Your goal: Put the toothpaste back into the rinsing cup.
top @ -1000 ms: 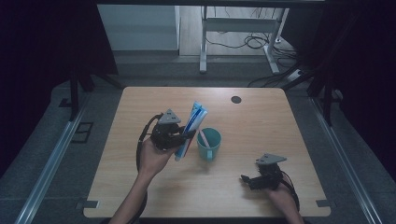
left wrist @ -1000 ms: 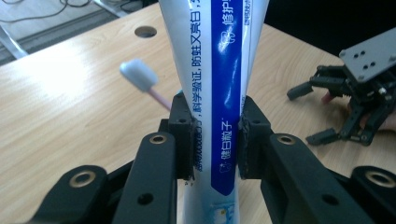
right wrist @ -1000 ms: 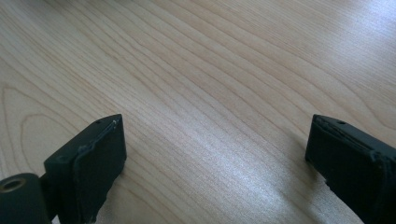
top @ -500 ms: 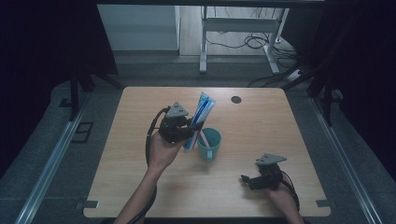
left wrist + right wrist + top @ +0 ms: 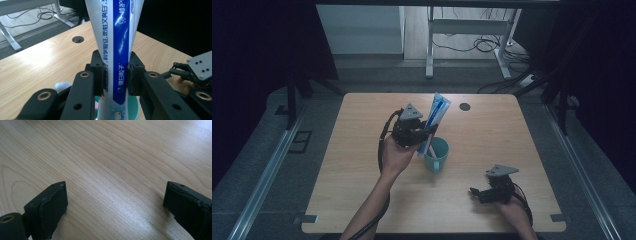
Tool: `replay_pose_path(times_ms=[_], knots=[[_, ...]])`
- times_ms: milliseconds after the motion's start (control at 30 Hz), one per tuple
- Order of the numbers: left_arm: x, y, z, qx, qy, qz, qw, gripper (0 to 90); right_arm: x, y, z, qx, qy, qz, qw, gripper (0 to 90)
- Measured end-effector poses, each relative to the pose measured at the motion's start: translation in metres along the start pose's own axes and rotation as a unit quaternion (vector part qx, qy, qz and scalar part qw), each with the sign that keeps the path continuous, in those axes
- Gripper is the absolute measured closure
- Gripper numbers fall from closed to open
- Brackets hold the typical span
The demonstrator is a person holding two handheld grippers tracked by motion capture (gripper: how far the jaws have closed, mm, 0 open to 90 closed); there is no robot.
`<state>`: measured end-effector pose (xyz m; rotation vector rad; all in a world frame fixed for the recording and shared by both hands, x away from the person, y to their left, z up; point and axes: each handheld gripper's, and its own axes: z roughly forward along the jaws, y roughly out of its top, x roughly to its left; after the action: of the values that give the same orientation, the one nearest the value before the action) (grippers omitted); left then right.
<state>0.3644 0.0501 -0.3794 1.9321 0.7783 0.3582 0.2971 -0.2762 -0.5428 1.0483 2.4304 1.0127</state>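
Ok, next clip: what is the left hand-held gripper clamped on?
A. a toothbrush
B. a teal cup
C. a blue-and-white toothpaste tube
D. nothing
C: the left hand-held gripper has both pads pressed on the toothpaste tube, held above the teal cup.

The left gripper [image 5: 424, 134] holds a toothpaste tube [image 5: 435, 117] upright over the teal cup [image 5: 437, 156]; the right gripper [image 5: 478, 194] rests on the surface [image 5: 352, 150] near right.

Light wooden table [image 5: 362, 200] with a round cable hole [image 5: 465, 106] — teal cup [image 5: 438, 159] near its middle.
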Motion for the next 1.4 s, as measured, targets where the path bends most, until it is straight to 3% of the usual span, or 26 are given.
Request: replay_pose_path(times_ms=[533, 1400], knots=[[-0.010, 0.008, 0.025, -0.019, 0.005, 0.004, 0.9998, 72.1, 0.000, 0.000, 0.000, 0.000, 0.001, -0.001, 1.0000, 5.6], [-0.011, -0.021, 0.052, -0.014, 0.009, -0.005, 0.9998, 71.9, 0.000, 0.000, 0.000, 0.000, 0.002, 0.000, 1.0000, 5.7]])
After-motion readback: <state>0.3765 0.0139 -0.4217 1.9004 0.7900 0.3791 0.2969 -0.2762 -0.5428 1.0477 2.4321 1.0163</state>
